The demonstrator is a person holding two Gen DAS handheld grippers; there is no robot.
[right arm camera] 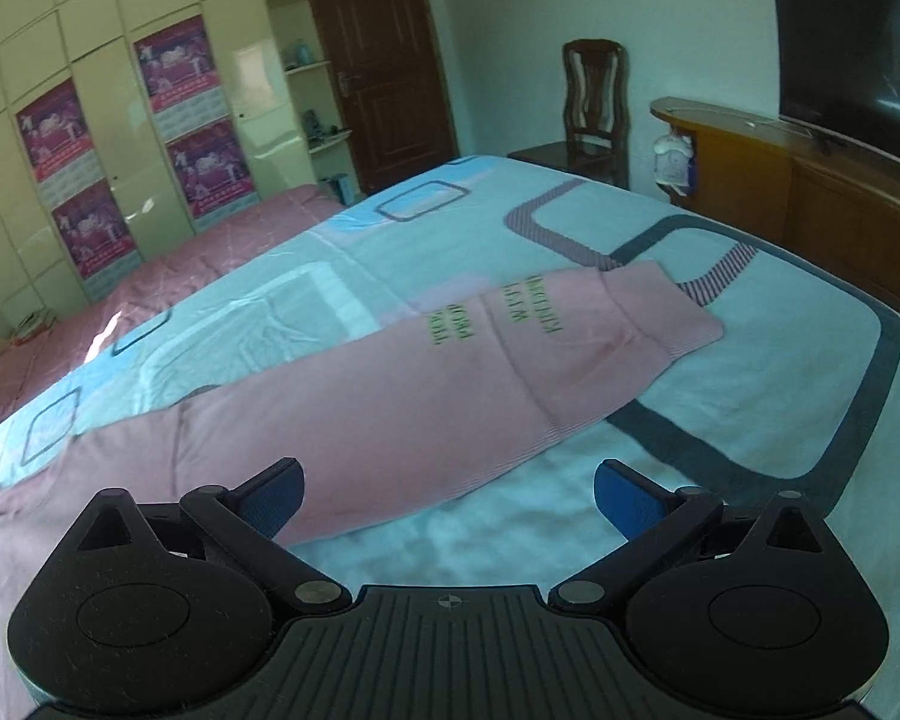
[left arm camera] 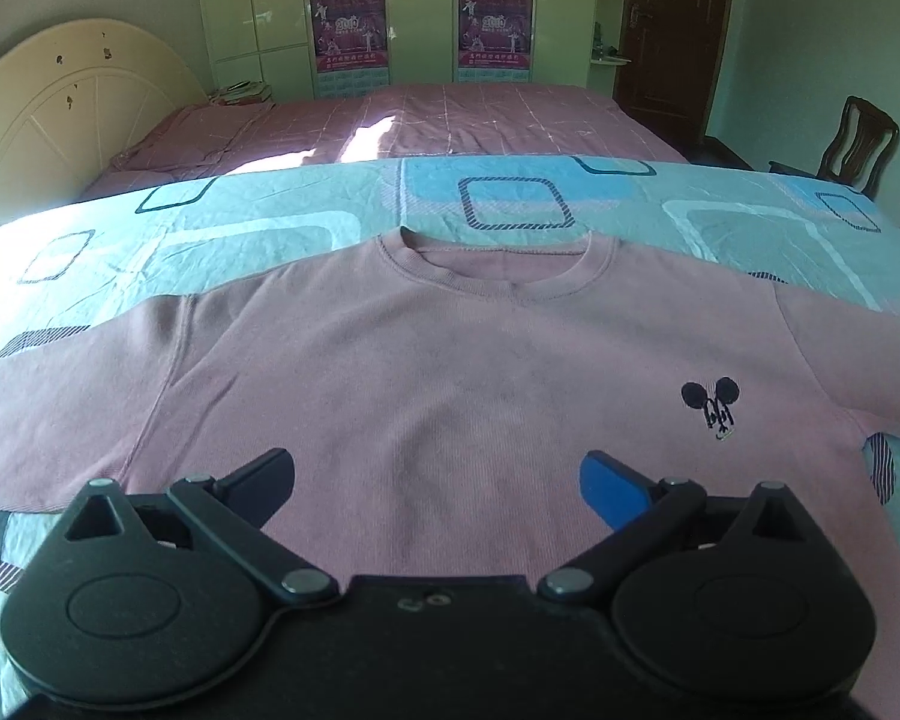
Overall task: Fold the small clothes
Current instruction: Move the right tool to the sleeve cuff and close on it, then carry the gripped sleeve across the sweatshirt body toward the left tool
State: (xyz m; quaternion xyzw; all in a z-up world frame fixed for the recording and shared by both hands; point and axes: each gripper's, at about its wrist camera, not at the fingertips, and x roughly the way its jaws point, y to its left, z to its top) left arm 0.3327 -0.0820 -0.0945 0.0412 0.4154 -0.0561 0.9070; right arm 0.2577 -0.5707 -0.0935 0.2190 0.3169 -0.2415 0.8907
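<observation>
Spread flat on the bedsheet (left arm camera: 306,222) for folding, the pink sweatshirt (left arm camera: 450,360) is flanked by left gripper (left arm camera: 438,480) and right gripper (right arm camera: 447,495), fingers apart, nothing held.

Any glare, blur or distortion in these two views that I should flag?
Left wrist view: a blown-out sun patch on the pink bedspread, fisheye bending of the blue sheet, and a sharp pink sweatshirt. Right wrist view: reflections on the wardrobe doors, and the sleeve goes soft near the right tool.
</observation>
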